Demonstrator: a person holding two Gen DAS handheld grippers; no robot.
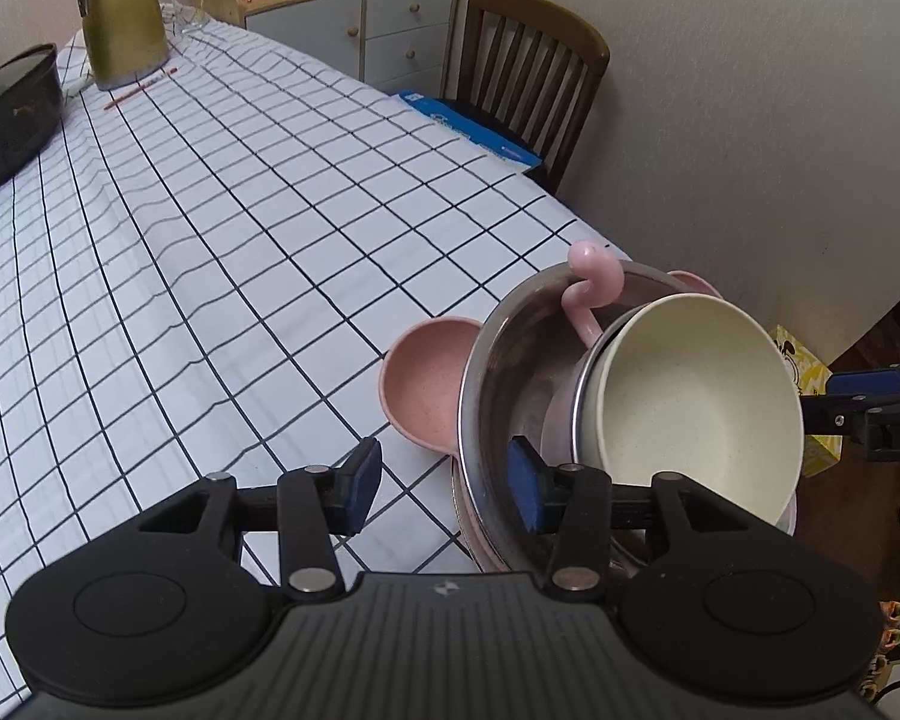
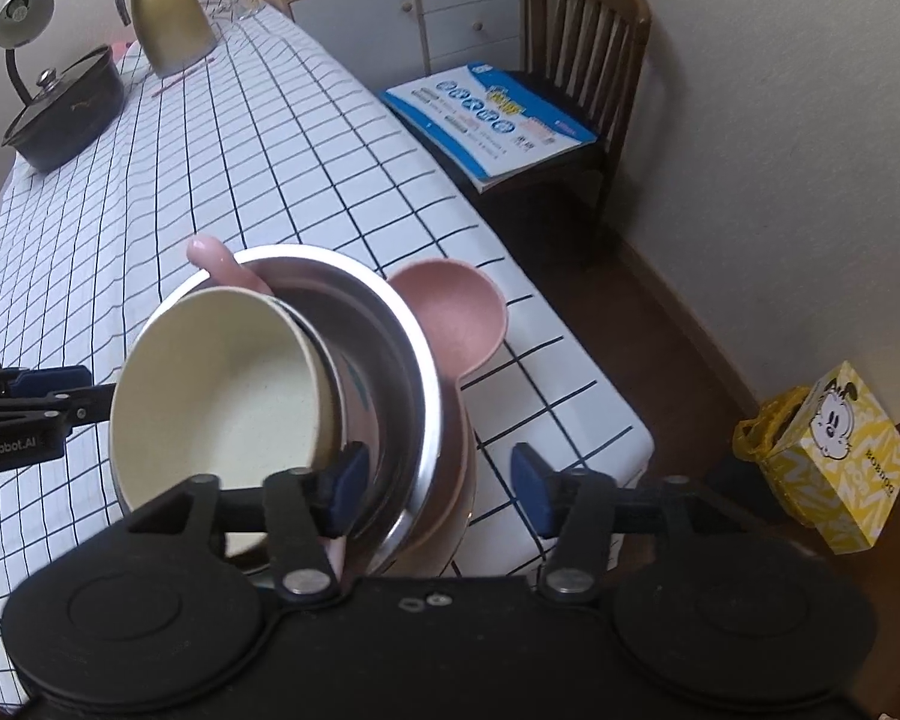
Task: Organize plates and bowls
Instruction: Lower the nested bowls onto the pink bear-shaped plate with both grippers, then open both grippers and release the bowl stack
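**A:** You had both grippers spread wide around the stack at the table's near corner. Your left gripper point(image 1: 444, 483) straddled the rim of the shiny stainless steel bowl point(image 1: 498, 372), one blue pad outside it, one inside, neither visibly pressing. Your right gripper point(image 2: 438, 483) did the same from the opposite side, gripping nothing.

**B:** So nothing was held?

**A:** Not that I could see. The round cream bowl point(image 2: 222, 396) sat tilted inside the steel one, propped on a pale pink cup whose curled handle point(image 1: 594, 279) poked above the rim. My guess is that the cup kept the cream bowl from nesting flat. Under everything lay a pink plate with round ears point(image 2: 456, 306), touching the steel bowl's base.

**B:** And the surroundings?

**A:** You worked on a white tablecloth with a black grid point(image 1: 222, 252). At the far end stood a gold metal jug point(image 1: 123, 18) and a black lidded pot point(image 2: 66, 111). A wooden chair point(image 2: 594, 18) carrying a blue printed booklet point(image 2: 492, 120) stood by the wall, and a yellow cartoon box point(image 2: 834, 456) was on the floor.
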